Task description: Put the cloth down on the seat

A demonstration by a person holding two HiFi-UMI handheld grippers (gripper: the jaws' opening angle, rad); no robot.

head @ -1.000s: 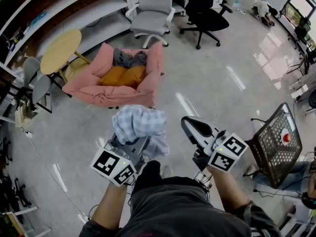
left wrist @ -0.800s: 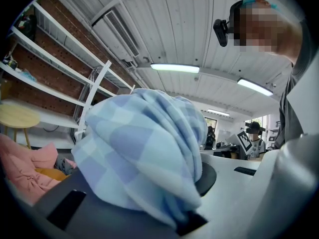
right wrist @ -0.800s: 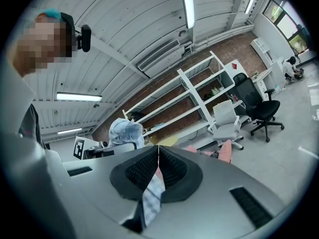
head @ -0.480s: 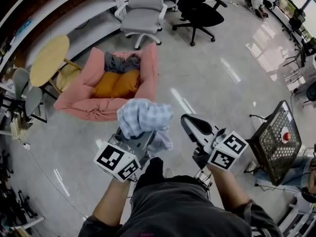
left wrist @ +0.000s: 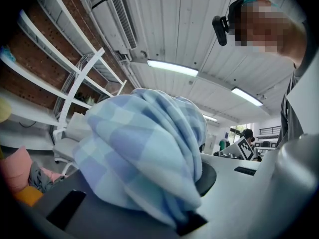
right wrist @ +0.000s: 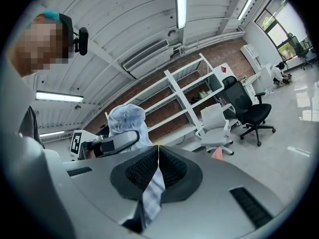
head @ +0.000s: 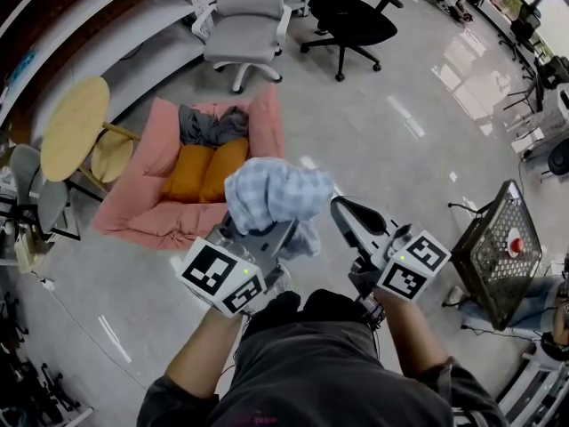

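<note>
Bright indoor light, ceiling strip lights (right wrist: 180,4), glare on floor (head: 409,118), fisheye-warped dark corners

No text, label or number can be read.

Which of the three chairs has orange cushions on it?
The low pink armchair: it holds two orange cushions and a grey garment. The white office chair and the black office chair behind it have wheeled bases and bare seats.
</note>
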